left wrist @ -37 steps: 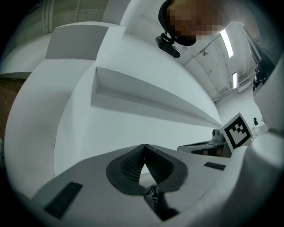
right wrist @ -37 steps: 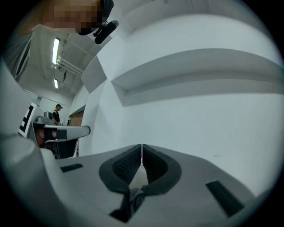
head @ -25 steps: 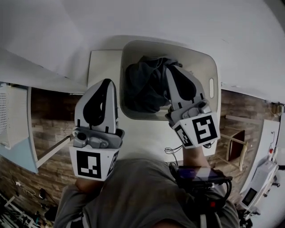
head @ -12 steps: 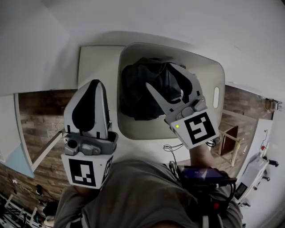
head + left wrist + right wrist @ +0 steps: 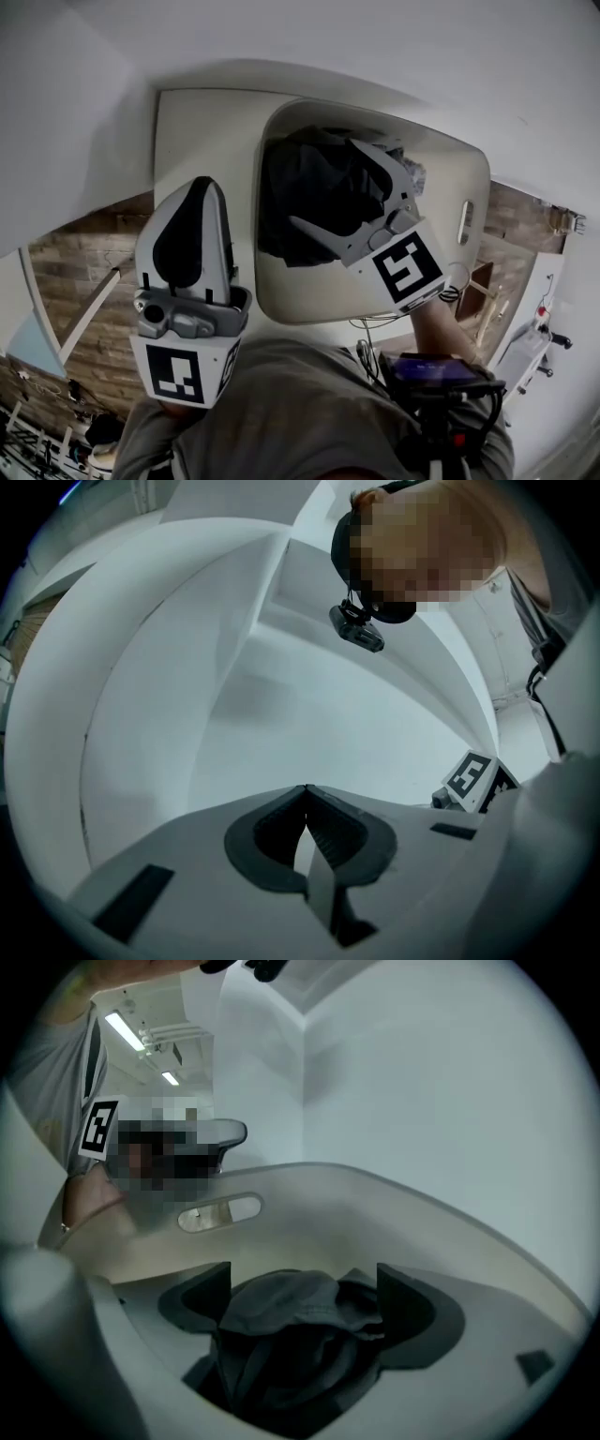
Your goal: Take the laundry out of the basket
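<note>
A white laundry basket (image 5: 314,314) holds a heap of dark laundry (image 5: 305,202). My right gripper (image 5: 323,183) reaches into the basket over the heap, and its jaws are opening wide. In the right gripper view the dark laundry (image 5: 281,1335) bulges up between the spread pads of the right gripper (image 5: 305,1288), and neither pad presses on it. My left gripper (image 5: 200,185) is shut and empty, held outside the basket at its left. The left gripper view has the left gripper (image 5: 305,791) pointing at bare white surfaces.
The basket stands on a white top (image 5: 197,141) against a white wall. A handle slot (image 5: 466,221) cuts the basket's right wall, and the right gripper view also shows a handle slot (image 5: 220,1211). Brick-pattern floor (image 5: 66,272) lies at the left.
The right gripper's jaws have gone from shut to wide apart over the laundry. The left gripper stays shut beside the basket.
</note>
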A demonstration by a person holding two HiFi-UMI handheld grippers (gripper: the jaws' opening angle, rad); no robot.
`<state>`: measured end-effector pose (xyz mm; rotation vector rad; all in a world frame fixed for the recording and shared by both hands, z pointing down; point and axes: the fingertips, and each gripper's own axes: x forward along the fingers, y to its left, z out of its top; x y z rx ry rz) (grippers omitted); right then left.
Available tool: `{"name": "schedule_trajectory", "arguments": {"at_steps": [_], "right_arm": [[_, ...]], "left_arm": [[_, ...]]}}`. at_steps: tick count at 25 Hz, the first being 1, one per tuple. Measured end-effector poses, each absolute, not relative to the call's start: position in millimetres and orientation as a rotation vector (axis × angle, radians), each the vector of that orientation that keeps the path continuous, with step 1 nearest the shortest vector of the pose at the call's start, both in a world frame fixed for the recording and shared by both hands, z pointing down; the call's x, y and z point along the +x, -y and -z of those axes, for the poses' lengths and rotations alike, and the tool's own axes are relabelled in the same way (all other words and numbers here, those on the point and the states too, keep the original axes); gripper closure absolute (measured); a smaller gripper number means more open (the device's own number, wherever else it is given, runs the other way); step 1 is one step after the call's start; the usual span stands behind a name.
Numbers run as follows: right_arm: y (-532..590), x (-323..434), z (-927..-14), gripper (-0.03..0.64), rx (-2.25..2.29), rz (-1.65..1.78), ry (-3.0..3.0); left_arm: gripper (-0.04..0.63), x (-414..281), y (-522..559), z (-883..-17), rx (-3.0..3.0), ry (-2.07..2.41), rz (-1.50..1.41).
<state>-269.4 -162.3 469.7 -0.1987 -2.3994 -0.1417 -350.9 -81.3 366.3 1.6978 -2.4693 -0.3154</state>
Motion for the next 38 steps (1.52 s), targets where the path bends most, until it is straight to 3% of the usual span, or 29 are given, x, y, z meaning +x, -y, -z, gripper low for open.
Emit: {"name": "schedule_trajectory", "arguments": {"at_steps": [10,12,14,20,25,38], "right_arm": [[140.6,-256.3,-521.9,0.137,-0.299,0.184,2.173],[147.8,-256.3,-524.0,0.217,-0.265,0.214,2.166],[156.3,-256.8,-524.5,0.380,-0.227,0.244,2.165],[166.2,-256.8,-523.7,0.548,-0.192,0.269,2.175],[165.4,-260.9,-512.7,0.578,-0.176,0.242,2.227],[175.8,-251.7,-449.2,0.583,0.029,0.195,2.483]], "left_arm": [[0.588,-363.8,79.5,-387.0,1.640,2.455,0.340],[0.588,-363.2,79.7,-389.2,1.636,2.453,0.341],[0.588,-362.9,79.2,-391.2,1.633,2.450,0.340],[0.588,-361.7,77.0,-387.4,1.632,2.466,0.334],[0.588,-356.6,69.5,-371.5,1.664,2.483,0.340],[0.588,-312.8,49.6,-326.6,1.782,2.507,0.304]]}}
